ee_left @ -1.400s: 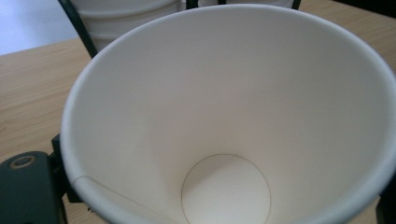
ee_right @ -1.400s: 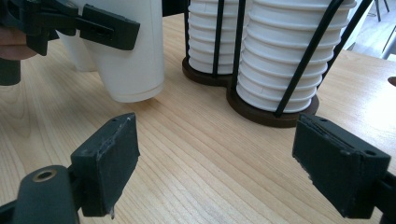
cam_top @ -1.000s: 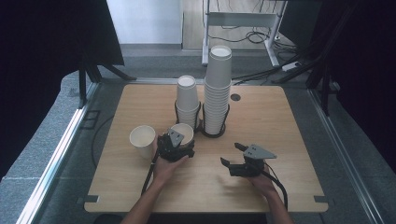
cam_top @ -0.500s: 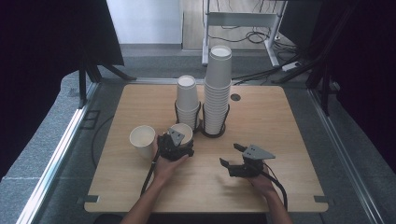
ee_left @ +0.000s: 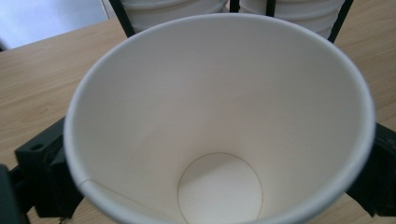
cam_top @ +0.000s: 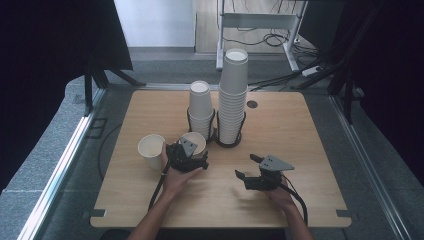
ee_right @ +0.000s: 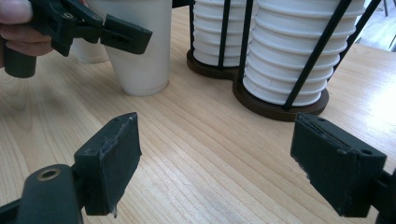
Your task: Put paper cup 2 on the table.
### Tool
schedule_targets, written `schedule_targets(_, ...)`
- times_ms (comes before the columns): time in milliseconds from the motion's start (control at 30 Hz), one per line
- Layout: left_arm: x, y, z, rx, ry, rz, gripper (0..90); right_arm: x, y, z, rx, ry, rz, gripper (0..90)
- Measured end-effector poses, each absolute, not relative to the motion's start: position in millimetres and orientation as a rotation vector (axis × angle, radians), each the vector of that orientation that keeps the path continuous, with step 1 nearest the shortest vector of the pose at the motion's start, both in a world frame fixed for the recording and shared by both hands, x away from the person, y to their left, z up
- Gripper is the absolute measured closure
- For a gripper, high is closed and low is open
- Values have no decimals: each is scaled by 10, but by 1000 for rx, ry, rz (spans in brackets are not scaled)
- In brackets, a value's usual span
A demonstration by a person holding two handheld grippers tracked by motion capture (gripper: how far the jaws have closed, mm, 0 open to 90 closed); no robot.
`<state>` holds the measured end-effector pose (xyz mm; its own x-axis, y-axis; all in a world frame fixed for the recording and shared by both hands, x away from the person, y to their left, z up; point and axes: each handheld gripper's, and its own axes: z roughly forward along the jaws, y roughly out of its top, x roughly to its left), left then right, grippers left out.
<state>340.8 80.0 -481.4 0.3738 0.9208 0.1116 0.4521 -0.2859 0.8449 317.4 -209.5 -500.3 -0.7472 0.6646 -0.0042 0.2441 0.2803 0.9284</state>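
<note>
The left gripper [cam_top: 192, 159] is standing over a paper cup [ee_left: 219, 121] that is sitting upright on the table [cam_top: 300, 130], just in front of the two cup stacks [cam_top: 220, 107]. Its jaws have just been opening and are now flanking the cup's rim on either side, wide apart. The right gripper [cam_top: 247, 167] is hovering well apart, jaws gaping, holding nothing.
</note>
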Motion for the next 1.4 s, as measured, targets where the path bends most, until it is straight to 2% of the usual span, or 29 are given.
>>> schedule_targets(833,3070,898,-4607,1852,1172,797,0,3176,-2115,-4990,818,2147,1474,160)
schedule_targets(1400,2793,1242,-4569,1859,1111,715,0,3197,-2145,-4953,810,2132,1493,168)
